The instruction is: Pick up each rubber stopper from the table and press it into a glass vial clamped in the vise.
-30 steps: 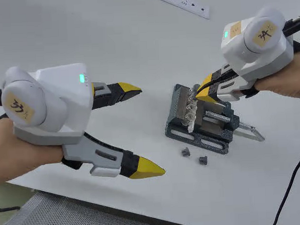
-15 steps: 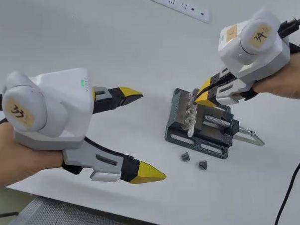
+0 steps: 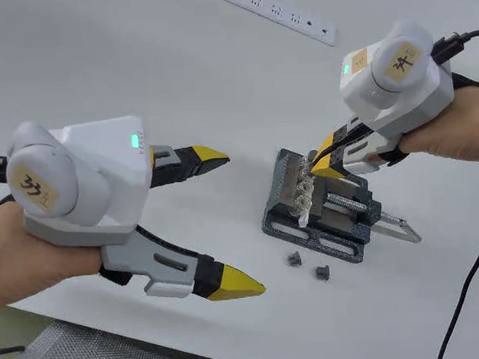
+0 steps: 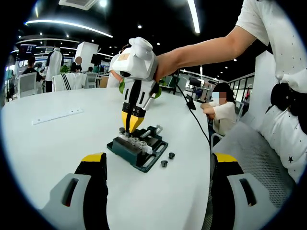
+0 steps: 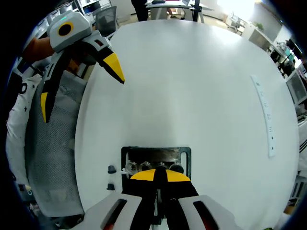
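Just above vise (image 3: 313,234), right tool (image 3: 317,162).

The place is a large open-plan office or work hall. A dark ceiling (image 4: 144,19) carries long strip lights (image 4: 194,14) and small round spotlights. The white bench (image 3: 179,79) has a power strip (image 3: 296,22) lying near one edge and a grey mesh chair (image 3: 64,350) at its near edge. Beyond the bench stand more tables (image 4: 76,79) and chairs (image 4: 26,84), with people (image 4: 225,120) seated and standing among them.
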